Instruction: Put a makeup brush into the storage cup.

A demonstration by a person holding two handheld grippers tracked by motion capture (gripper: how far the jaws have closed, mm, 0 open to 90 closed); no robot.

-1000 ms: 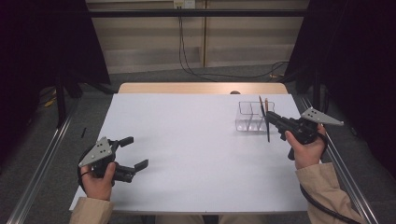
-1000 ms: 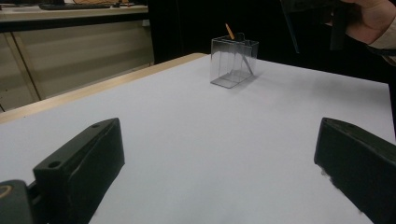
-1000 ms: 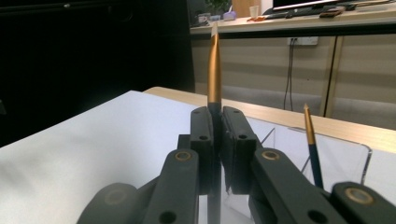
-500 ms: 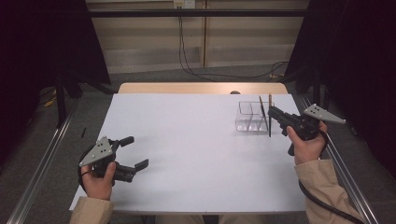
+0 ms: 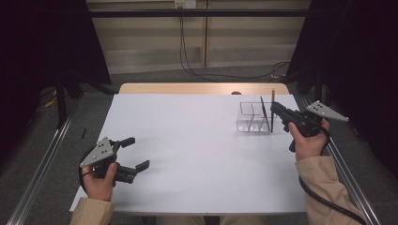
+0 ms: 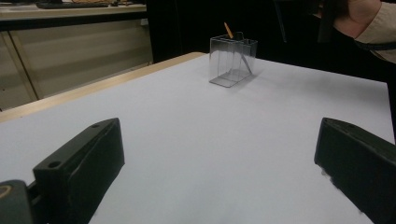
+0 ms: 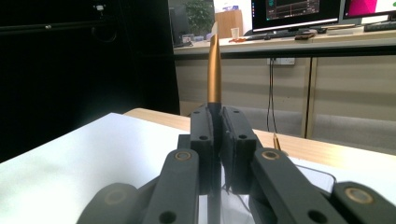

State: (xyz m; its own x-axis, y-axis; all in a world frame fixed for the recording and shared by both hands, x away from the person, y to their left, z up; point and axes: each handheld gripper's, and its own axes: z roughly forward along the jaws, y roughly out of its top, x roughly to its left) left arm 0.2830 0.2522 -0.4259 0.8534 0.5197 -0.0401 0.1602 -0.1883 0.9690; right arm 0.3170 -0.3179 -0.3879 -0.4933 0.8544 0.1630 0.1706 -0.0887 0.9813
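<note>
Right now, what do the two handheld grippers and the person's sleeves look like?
Both the left gripper and the right gripper are black, each with two blocky jaws and a grey three-cornered plate on top. A black cable trails from the right one. The sleeves are beige.

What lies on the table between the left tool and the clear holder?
Nothing: in the high view the white table is bare from the left tool to the clear holder; the left gripper view shows the same.
</note>
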